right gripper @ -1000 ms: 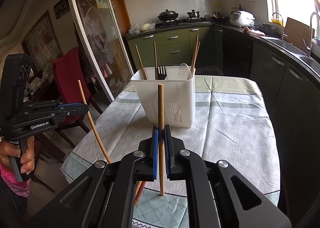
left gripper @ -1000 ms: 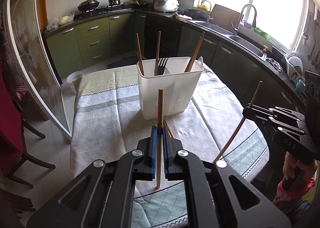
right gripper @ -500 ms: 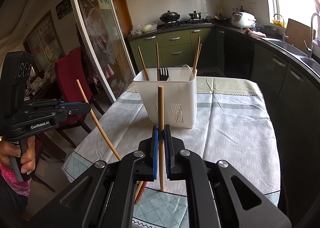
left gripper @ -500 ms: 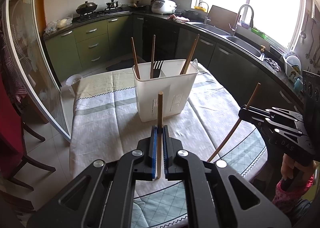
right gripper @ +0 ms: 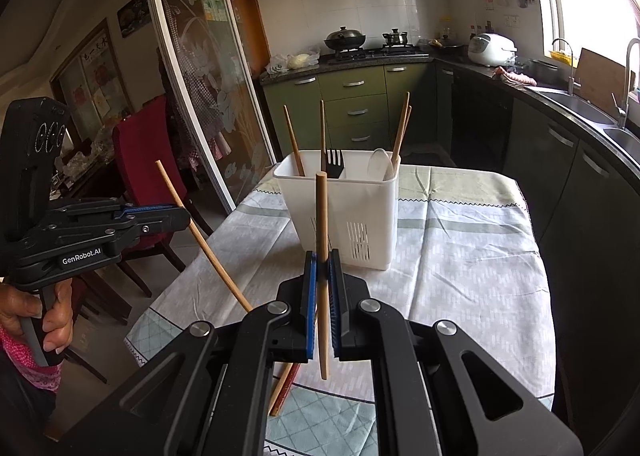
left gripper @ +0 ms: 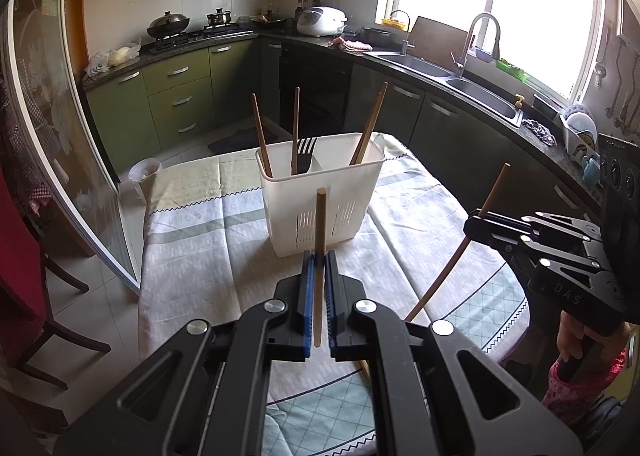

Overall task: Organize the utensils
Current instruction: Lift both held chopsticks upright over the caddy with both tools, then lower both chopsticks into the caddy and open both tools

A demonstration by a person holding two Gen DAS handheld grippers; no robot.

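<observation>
Two hand-held tongs hover above a cloth-covered bench point(left gripper: 192, 256), each pinching one wooden chopstick. White slotted utensil caddy point(left gripper: 320, 196) stands upright near the bench's middle; it holds four wooden chopsticks, a black fork point(left gripper: 306, 154) and a white spoon point(right gripper: 380, 164), all leaning on its rim. Left tongs point(left gripper: 318, 256): blue pads pressed together on the left chopstick point(left gripper: 320, 224), which stands nearly upright in front of the caddy. Right tongs point(right gripper: 322, 256): pads likewise clamped on the right chopstick point(right gripper: 322, 216), also near vertical. Further utensils lie on the bench's near edge, partly hidden below the tongs.
</observation>
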